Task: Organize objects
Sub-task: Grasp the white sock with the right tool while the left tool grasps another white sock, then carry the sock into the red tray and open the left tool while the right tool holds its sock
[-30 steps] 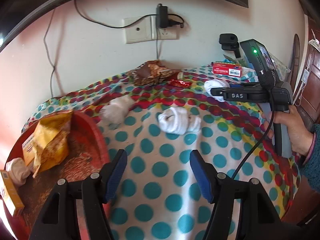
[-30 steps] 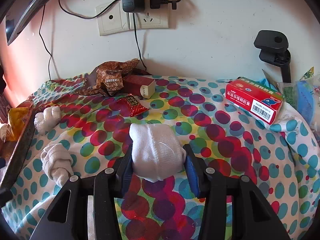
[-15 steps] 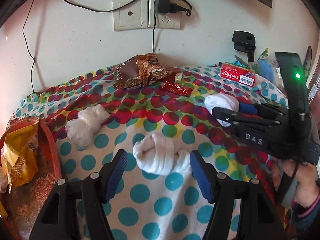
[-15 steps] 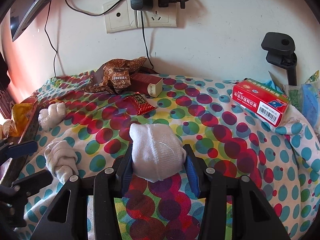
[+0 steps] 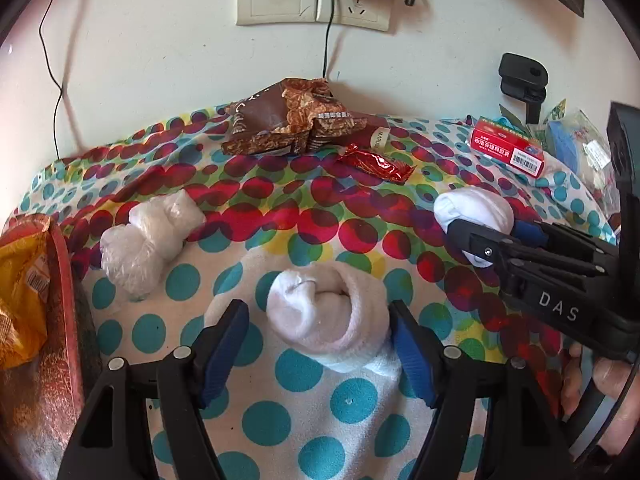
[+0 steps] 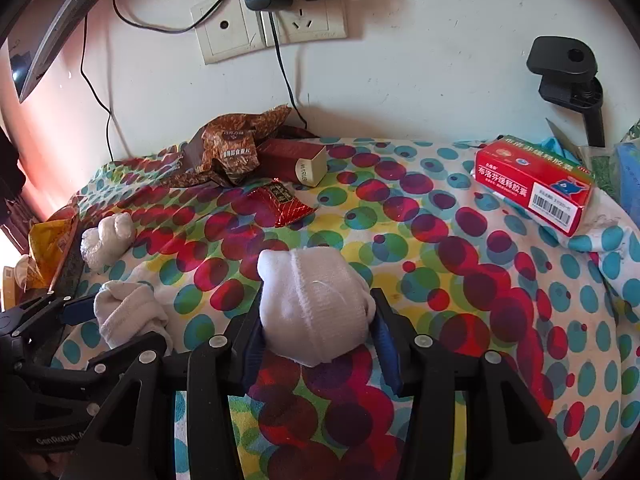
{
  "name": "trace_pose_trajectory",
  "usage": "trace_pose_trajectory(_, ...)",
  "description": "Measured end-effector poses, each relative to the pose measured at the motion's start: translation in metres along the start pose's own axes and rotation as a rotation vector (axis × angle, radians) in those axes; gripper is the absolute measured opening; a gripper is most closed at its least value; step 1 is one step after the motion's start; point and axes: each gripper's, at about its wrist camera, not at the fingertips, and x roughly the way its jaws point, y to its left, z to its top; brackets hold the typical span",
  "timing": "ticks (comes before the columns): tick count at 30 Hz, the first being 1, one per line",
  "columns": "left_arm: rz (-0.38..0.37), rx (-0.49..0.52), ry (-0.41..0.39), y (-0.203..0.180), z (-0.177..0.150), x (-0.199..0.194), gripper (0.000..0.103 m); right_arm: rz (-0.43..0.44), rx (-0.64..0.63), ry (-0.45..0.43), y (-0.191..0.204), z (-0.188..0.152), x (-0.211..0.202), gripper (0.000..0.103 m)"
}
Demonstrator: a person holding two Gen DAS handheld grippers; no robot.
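Observation:
A rolled white sock (image 5: 328, 316) lies on the polka-dot cloth between the fingers of my left gripper (image 5: 318, 334), which is open around it; the right pad is at the sock, the left pad stands apart. It also shows in the right wrist view (image 6: 130, 312). My right gripper (image 6: 316, 320) is shut on a second white sock bundle (image 6: 314, 304), also seen in the left wrist view (image 5: 474, 210). A third white bundle (image 5: 146, 236) lies to the left, near the red tray (image 5: 66, 280).
Brown snack wrappers (image 5: 288, 118), a red packet (image 5: 376, 162) and a dark red box (image 6: 296, 160) lie near the wall. A red medicine box (image 6: 532, 178) sits back right. The tray holds a yellow bag (image 5: 22, 280). A black clamp (image 6: 568, 76) stands at right.
My left gripper has moved forward and right, from beside the tray to around the rolled sock. The right gripper has kept hold of its sock bundle, nearly still.

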Motion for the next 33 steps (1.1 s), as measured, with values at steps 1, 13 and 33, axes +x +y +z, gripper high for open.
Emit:
trace_pose_trajectory(1, -0.013, -0.001, -0.002, 0.000, 0.000, 0.000, 0.063, -0.001, 0.004, 0.001, 0.000, 0.000, 0.001, 0.046)
trace_pose_trajectory(13, -0.040, -0.046, 0.003, 0.000, -0.001, -0.006, 0.043, -0.032, 0.000, 0.024, -0.001, 0.002, 0.005, 0.046)
trace_pose_trajectory(33, 0.034, -0.041, -0.023, -0.004, -0.020, -0.037, 0.043, -0.112, -0.075, 0.057, 0.012, 0.003, 0.014, 0.046)
